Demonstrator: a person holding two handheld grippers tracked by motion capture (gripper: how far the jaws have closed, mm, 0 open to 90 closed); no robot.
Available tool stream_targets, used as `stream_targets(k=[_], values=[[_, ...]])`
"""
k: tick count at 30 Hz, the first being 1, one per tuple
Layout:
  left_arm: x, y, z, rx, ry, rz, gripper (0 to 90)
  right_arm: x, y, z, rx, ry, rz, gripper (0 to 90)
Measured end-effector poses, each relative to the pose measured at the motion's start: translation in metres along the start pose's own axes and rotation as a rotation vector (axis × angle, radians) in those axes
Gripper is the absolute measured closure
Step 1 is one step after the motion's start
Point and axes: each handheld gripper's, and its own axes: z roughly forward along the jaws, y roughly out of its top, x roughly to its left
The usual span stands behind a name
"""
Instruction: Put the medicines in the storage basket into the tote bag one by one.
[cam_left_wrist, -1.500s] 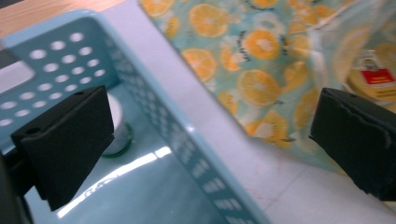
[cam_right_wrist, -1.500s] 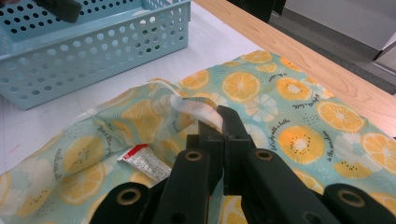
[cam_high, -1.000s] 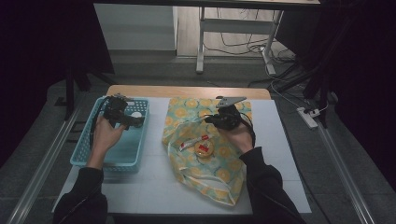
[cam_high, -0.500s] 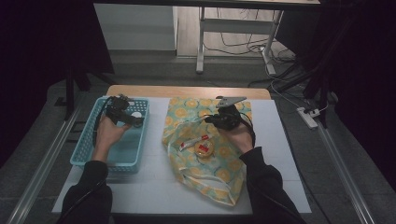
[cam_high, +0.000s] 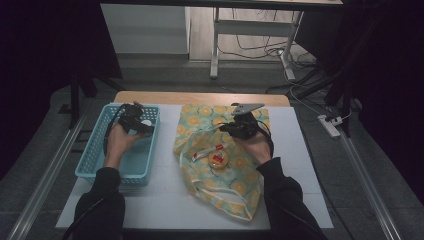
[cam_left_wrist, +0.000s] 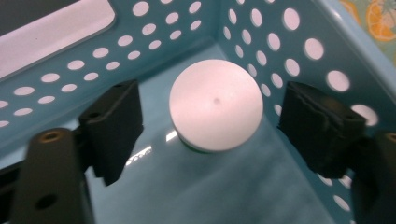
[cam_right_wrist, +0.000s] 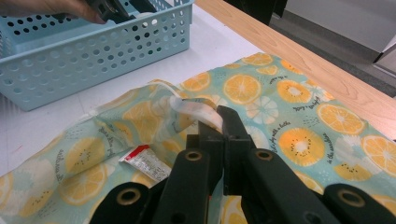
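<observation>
Meanwhile the left gripper (cam_left_wrist: 205, 121) had sunk into the basket (cam_high: 95, 160), jaws just narrowing around the white disc (cam_left_wrist: 215, 105), untouched; the right gripper (cam_right_wrist: 219, 121) pinched the bag (cam_high: 235, 185).

Over the blue basket (cam_high: 95, 160), L gripper (cam_left_wrist: 205, 121) dips inside, jaws just been closing w/ a white disc (cam_left_wrist: 215, 105) between; R gripper (cam_right_wrist: 219, 116) to its right, clamped tight on cloth (cam_right_wrist: 280, 107).

The orange-print cloth (cam_right_wrist: 299, 116) carries small curved lettering around its fruit slices, too small to read.
</observation>
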Motion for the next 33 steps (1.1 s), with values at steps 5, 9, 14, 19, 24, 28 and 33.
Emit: stream_targets(k=[5,9,14,19,24,28,33], values=[[-0.001,0.001,-0.001,0.001,-0.01,-0.007,47.8,0.0,0.0,-0.001,-0.004,0.0,0.0,89.7],[-0.001,0.001,-0.002,0.007,-0.016,-0.027,50.0,0.0,0.0,-0.001,-0.004,0.0,0.0,89.7],[0.0,0.001,-0.005,0.0,-0.016,-0.043,50.4,0.0,0.001,-0.001,-0.005,0.001,-0.002,89.7],[-0.001,0.001,-0.013,-0.014,-0.027,-0.054,50.5,0.0,0.0,0.0,-0.003,-0.001,0.002,89.7],[-0.004,0.0,-0.025,-0.034,-0.019,-0.042,50.5,0.001,0.001,0.0,-0.001,0.001,0.001,89.7],[-0.007,-0.002,-0.032,-0.053,-0.018,-0.035,50.6,0.002,0.001,0.0,-0.004,0.004,0.001,89.8],[-0.012,-0.006,-0.038,-0.075,-0.025,-0.027,50.6,0.001,0.001,0.001,0.002,0.008,0.004,89.8]])
